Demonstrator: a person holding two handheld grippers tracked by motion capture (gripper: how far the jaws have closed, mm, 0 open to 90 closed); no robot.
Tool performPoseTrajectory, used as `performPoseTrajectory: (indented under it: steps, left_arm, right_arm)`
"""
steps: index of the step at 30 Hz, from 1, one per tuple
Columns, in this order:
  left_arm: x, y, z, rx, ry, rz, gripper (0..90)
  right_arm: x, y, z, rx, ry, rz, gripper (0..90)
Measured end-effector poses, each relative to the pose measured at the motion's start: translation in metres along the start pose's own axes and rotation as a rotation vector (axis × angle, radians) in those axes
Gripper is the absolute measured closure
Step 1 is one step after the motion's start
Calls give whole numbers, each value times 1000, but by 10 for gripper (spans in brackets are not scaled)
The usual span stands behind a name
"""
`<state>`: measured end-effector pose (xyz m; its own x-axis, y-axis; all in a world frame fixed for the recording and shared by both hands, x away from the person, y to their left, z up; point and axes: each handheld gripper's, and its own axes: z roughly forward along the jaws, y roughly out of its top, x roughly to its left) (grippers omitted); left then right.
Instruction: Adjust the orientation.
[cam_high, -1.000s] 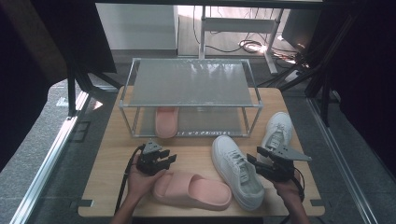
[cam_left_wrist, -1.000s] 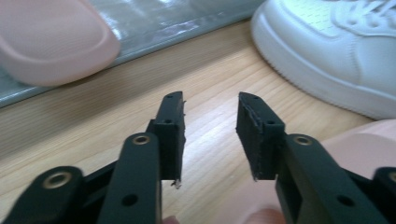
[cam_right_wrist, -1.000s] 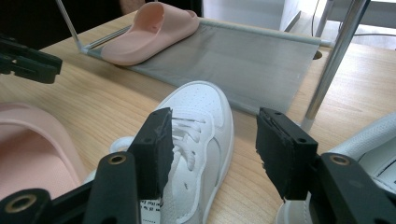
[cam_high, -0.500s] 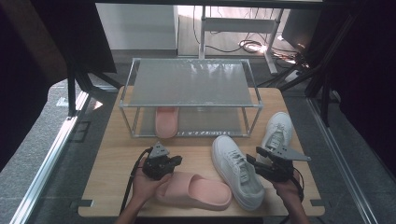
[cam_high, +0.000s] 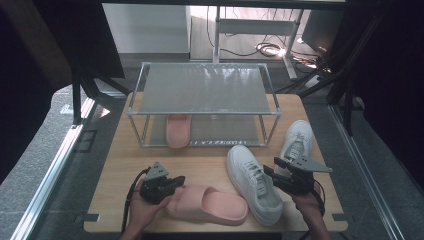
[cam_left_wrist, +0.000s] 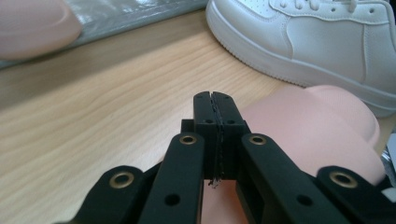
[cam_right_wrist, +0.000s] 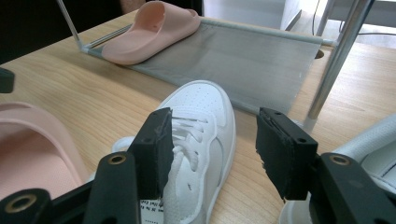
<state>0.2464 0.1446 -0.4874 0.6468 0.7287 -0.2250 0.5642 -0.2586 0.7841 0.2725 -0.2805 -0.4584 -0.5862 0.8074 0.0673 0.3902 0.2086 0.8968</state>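
Note:
A pink slipper (cam_high: 210, 204) (cam_left_wrist: 317, 135) lies near the table's front edge. My left gripper (cam_high: 177, 181) (cam_left_wrist: 215, 95) sits at its left end, just over the slipper's edge. Its jaws have just been closing and now meet, with nothing showing between them. A white sneaker (cam_high: 252, 182) (cam_right_wrist: 196, 140) lies to the right of the slipper. My right gripper (cam_high: 270, 167) (cam_right_wrist: 214, 119) is open, with a jaw on either side of the sneaker and neither pad touching it. A second pink slipper (cam_high: 178, 130) (cam_right_wrist: 149, 28) rests on the rack's lower shelf.
A metal two-tier rack (cam_high: 205, 87) stands at the back of the wooden table (cam_high: 120, 165). A second white sneaker (cam_high: 297, 140) (cam_right_wrist: 369, 154) lies at the right, behind my right gripper. Bare wood lies between the rack and the shoes.
My left gripper has moved right to the pink slipper's end and its jaws have gone from open to shut. The right gripper has stayed where it was.

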Motion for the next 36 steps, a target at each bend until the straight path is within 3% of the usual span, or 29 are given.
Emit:
performPoseTrajectory:
  steps: [7, 17, 24, 36]
  left_arm:
    - [-4, -15, -17, -11, 5, -9, 898]
    - [-2, -32, -22, 11, 16, -36, 897]
    - [-3, -44, -34, 15, 26, -45, 896]
    - [-15, -67, -42, 36, 4, -56, 896]
  right_arm:
    - [1, 0, 1, 6, 2, 0, 461]
    - [-1, -1, 0, 4, -2, 2, 461]
    - [-1, -1, 0, 3, -4, 5, 461]
    - [0, -2, 2, 8, -1, 5, 461]
